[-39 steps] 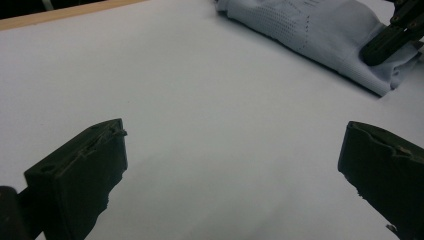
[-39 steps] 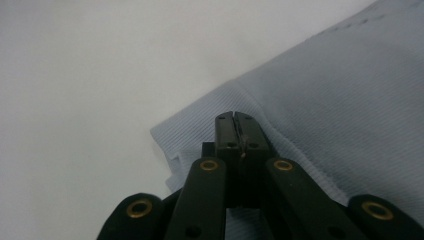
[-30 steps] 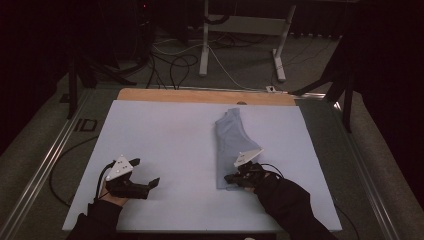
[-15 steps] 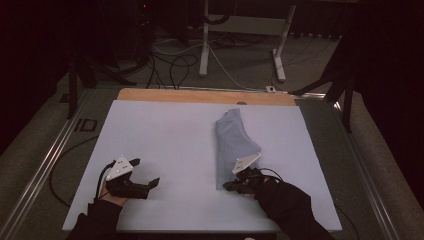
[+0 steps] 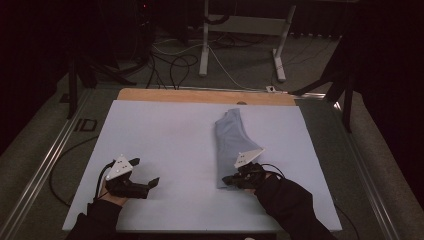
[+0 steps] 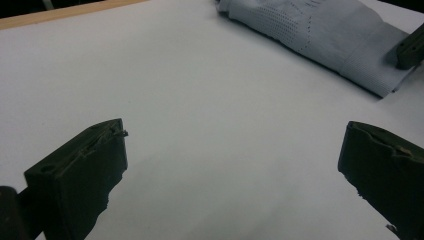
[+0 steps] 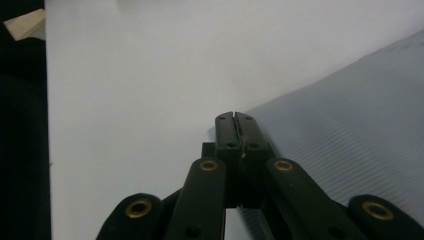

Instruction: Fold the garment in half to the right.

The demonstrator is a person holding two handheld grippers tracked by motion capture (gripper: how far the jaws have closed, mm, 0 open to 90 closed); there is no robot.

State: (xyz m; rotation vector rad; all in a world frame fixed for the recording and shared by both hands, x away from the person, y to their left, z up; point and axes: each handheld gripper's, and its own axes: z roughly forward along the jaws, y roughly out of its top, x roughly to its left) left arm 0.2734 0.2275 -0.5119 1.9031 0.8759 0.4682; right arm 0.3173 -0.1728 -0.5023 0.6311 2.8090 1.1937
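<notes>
Cloth: folded pale blue garment [image 5: 231, 145], a long strip running from upper centre of the high view down to lower centre-right, lying flat on the white table sheet [image 5: 165, 135].
Right gripper [image 5: 231, 179]: at the strip's near left corner; in the right gripper view its jaws stand pressed together, tips at the fabric's edge [image 7: 320, 130]. Whether a fold of cloth sits between them cannot be told.
Left gripper [image 5: 150, 184]: lower left of the high view, resting on bare sheet, well apart from the garment; jaws wide open, nothing between them.
Step in hand: probably securing the near corner for another fold or a drag.
Next move: likely lifting that corner gently, checking the fabric follows, while the left gripper crosses over to take the other near corner.
</notes>
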